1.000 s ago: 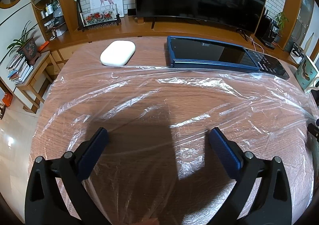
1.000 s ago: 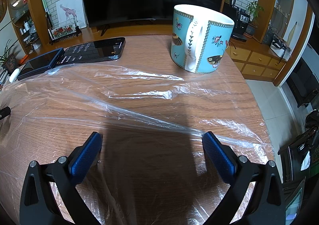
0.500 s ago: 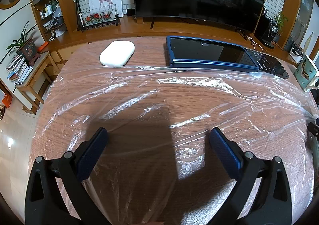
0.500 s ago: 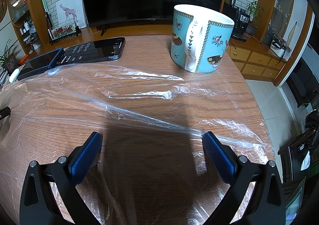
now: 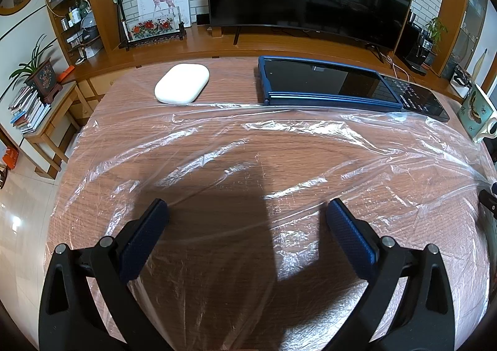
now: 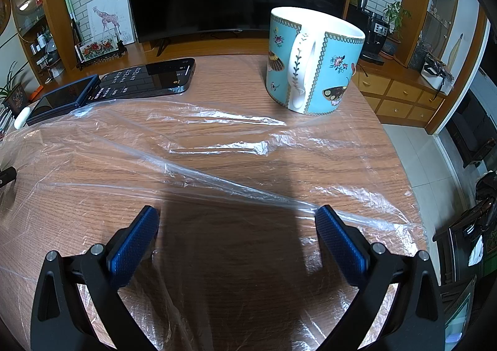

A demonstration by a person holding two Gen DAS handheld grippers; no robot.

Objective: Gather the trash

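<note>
A large sheet of clear plastic film (image 5: 279, 146) lies spread and wrinkled over the wooden table (image 5: 236, 77); it also shows in the right wrist view (image 6: 217, 146). My left gripper (image 5: 247, 211) is open and empty, its blue pads low over the film near the table's front. My right gripper (image 6: 237, 217) is open and empty over the film's right part, and a taut fold of film runs past its right fingertip.
A white oval case (image 5: 181, 83), a dark blue tablet (image 5: 320, 84) and a black phone (image 5: 419, 101) lie at the far edge. A turquoise patterned mug (image 6: 313, 62) stands beyond the film at the right. The table edge drops to the floor on the right (image 6: 403, 146).
</note>
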